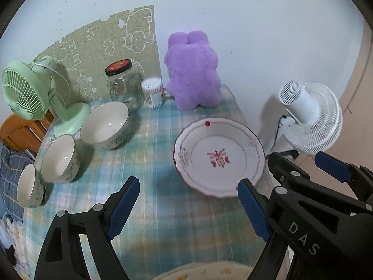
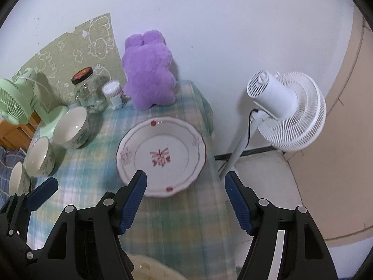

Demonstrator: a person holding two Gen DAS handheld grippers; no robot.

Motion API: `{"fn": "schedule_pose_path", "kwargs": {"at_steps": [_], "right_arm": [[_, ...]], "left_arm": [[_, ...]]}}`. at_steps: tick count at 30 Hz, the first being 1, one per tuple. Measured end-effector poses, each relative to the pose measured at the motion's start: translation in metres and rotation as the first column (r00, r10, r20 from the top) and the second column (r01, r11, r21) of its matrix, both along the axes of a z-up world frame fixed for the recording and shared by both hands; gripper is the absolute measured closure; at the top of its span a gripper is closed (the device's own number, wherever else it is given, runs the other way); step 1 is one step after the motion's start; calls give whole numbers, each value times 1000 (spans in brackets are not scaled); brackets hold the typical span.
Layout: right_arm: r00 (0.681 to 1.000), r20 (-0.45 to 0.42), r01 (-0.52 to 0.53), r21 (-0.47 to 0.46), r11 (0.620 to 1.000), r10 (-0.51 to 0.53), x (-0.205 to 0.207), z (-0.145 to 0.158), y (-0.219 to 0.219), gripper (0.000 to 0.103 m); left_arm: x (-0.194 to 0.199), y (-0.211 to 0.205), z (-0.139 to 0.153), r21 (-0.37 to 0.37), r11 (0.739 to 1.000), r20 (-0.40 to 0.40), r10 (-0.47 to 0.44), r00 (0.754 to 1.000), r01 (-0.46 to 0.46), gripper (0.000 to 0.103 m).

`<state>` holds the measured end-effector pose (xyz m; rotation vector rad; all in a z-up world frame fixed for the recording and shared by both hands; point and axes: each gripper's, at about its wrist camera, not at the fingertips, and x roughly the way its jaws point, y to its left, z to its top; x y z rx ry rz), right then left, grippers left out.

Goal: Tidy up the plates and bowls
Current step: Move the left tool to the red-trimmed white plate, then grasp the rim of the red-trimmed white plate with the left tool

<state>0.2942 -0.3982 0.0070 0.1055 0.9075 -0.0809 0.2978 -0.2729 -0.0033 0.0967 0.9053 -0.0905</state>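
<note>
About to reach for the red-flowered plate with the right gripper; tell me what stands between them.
Nothing visible does. The right gripper hangs open just short of the plate, only bare checked tablecloth between them. The bowls sit off left.

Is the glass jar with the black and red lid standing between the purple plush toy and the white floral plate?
No, the glass jar with the black and red lid stands left of the purple plush toy.

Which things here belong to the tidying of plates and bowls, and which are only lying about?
For the job: flowered plate, large bowl, middle bowl, small bowl, second plate at bottom edge.

Lying about: green fan, glass jar, swab tub, purple plush, white fan.
</note>
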Motion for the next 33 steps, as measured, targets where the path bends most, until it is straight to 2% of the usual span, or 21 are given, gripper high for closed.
{"fn": "schedule_pose_path", "kwargs": {"at_steps": [8,11,20,24,27,33], "right_arm": [[1000,-18,-6,15,1000,7,47,-26,-9,30],[999,-45,-11,15,1000,12,64,-43,-9,30],[993,-119,1,29,1000,3,97,-86,-11,31],[988,-153,-8,22,1000,11,104,-102,-11,31],[984,-176,-17,28,999,22,109,-110,-11,36],[981,-195,-13,-6,1000,11,112,-112,-10,42]], "left_arm": [[40,-5,-27,57,997,-12,58,998,-57,21],[57,-7,-44,57,997,-53,57,997,-54,25],[89,-11,-90,54,997,-141,65,988,-57,25],[95,-16,-101,49,998,-166,53,985,-46,29],[98,-19,-106,35,999,-191,44,981,-38,36],[102,-23,-104,58,997,-184,56,981,-46,44]]}}
